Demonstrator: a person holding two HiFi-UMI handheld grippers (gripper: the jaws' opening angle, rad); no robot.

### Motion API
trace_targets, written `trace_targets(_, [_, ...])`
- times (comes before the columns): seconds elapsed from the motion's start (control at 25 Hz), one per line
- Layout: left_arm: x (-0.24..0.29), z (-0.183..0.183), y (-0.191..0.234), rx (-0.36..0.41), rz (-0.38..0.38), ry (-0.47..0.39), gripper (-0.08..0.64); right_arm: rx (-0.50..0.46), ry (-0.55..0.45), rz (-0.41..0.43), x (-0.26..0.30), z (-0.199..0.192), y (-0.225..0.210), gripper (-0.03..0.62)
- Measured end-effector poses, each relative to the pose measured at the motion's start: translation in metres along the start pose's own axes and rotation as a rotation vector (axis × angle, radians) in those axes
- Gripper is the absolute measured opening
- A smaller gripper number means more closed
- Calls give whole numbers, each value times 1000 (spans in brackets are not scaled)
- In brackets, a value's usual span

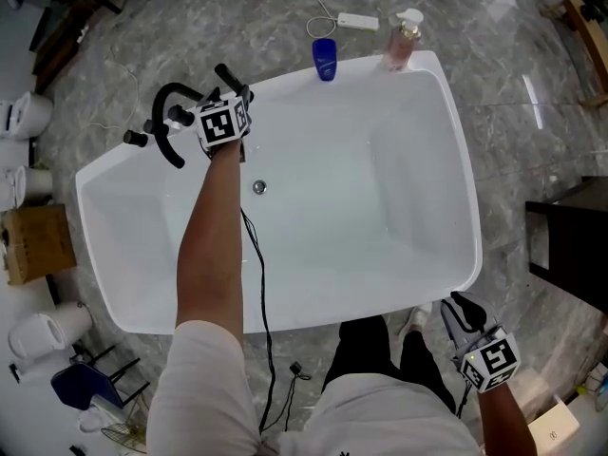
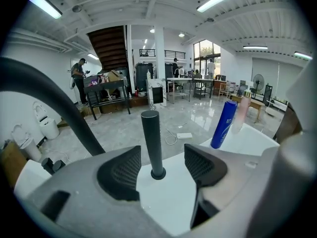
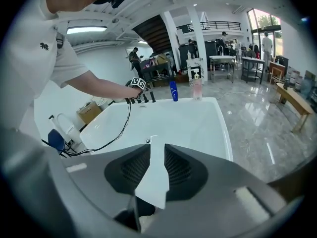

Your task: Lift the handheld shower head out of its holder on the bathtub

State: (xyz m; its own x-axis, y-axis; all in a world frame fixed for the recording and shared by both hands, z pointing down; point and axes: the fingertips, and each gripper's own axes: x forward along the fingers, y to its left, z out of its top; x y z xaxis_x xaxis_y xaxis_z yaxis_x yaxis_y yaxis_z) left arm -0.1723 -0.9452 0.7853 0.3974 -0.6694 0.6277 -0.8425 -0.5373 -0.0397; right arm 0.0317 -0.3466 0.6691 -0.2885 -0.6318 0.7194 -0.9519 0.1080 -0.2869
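The handheld shower head is a black upright rod standing in its holder on the white bathtub rim. It stands between the two pads of my left gripper, which is open, with a gap showing on each side of the rod. From the head view, the left gripper reaches over the far-left rim of the bathtub to the shower head. My right gripper hangs outside the tub's near-right corner. It is open and holds nothing; only the white tub shows through its gap.
A black curved faucet spout and knobs stand left of the shower head. A blue bottle and a pink pump bottle sit on the far rim. A black cable crosses the tub past the drain. A cardboard box lies left.
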Motion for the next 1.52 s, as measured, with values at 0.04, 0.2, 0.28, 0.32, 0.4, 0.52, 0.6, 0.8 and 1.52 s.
trace_targets(0.04, [5, 0, 2, 0, 4, 0, 281, 5, 4, 0, 2, -3, -1, 103])
trace_targets(0.2, [21, 3, 9, -3, 23, 2, 279, 26, 26, 7, 10, -12, -2, 103])
trace_targets(0.28, [27, 6, 13, -2, 31, 3, 279, 31, 38, 12, 14, -16, -2, 103])
trace_targets(0.32, [29, 7, 15, 0, 33, 2, 279, 34, 42, 14, 16, -17, -2, 103])
trace_targets(0.4, [34, 10, 17, 0, 36, -2, 278, 39, 48, 17, 20, -21, -1, 103])
trace_targets(0.52, [42, 12, 18, -6, 39, -4, 265, 46, 51, 18, 22, -25, -3, 103])
trace_targets(0.6, [46, 14, 19, -9, 37, -5, 259, 51, 55, 15, 22, -28, -4, 103])
trace_targets(0.8, [57, 16, 21, -5, 51, 11, 239, 68, 66, 5, 22, -33, -7, 103])
trace_targets(1.52, [25, 33, 9, 41, 69, -21, 135, 72, 14, 6, 11, -37, -5, 97])
